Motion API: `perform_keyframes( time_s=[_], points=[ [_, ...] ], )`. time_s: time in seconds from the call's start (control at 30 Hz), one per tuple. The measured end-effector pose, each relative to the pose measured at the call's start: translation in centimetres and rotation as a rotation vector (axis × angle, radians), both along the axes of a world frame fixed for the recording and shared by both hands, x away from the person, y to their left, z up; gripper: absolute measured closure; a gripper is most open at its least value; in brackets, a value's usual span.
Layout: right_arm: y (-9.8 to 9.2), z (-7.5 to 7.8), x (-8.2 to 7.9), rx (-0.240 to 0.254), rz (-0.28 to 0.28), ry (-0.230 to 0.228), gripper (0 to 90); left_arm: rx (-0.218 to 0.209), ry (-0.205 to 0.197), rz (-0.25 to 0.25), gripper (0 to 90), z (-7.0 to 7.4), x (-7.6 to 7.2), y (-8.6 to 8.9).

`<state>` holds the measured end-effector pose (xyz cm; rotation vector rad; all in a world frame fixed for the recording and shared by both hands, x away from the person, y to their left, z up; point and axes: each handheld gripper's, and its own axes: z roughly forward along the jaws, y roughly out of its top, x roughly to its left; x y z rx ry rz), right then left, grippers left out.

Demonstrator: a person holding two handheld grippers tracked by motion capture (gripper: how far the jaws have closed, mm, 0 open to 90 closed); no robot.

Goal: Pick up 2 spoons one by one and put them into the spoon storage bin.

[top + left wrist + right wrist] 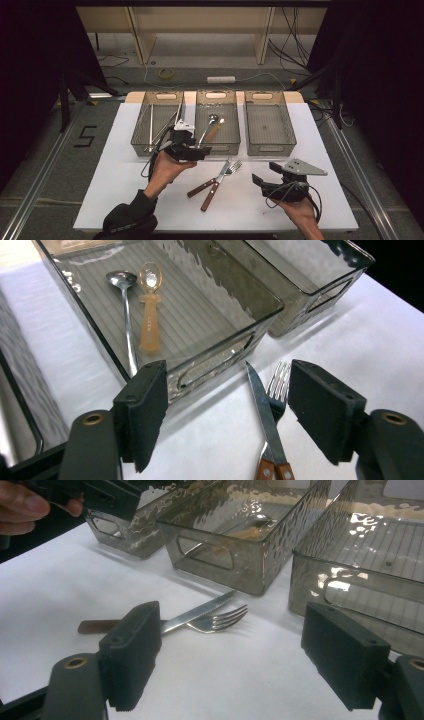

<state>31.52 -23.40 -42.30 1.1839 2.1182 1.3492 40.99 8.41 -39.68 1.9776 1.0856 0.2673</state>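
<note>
Knife (261,405) and fork (278,387) lie crossed on the tabletop (125,165), just ahead of the left gripper (227,412), jaws spread, nothing between them. Beyond its left jaw, the middle bin (250,290) holds two spoons (150,315). Right gripper (235,667) spread, empty, the pair ahead of it. Sorting looks partway done: knife and fork remain.

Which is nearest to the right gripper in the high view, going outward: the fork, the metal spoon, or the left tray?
From the right gripper:
1. Fork, on the table just to its left.
2. Metal spoon, in the middle tray, beyond the fork.
3. Left tray, farthest, at the row's left end.
</note>
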Motion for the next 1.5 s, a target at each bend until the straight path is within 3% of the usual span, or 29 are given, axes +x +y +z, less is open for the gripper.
perform_keyframes(
  time_s=[0.47, 0.83, 1.03, 1.5],
  points=[
    [-0.1, 0.0, 0.0, 0.004, -0.005, -0.003, 24.9, 0.03, 0.004, -0.016, 24.7, -1.1, -3.5, -1.1],
    [-0.3, 0.0, 0.1, 0.003, -0.005, 0.0, 24.9, 0.088, 0.064, -0.054, 23.4, -2.3, -5.1, -2.0],
    [-0.3, 0.0, 0.1, 0.002, -0.006, 0.001, 24.9, 0.134, 0.094, -0.078, 26.3, -3.1, -5.9, -2.5],
    [-0.2, -0.1, 0.1, -0.001, -0.005, -0.001, 24.9, 0.19, 0.156, -0.12, 36.5, -4.5, -6.9, -3.2]
  ],
)
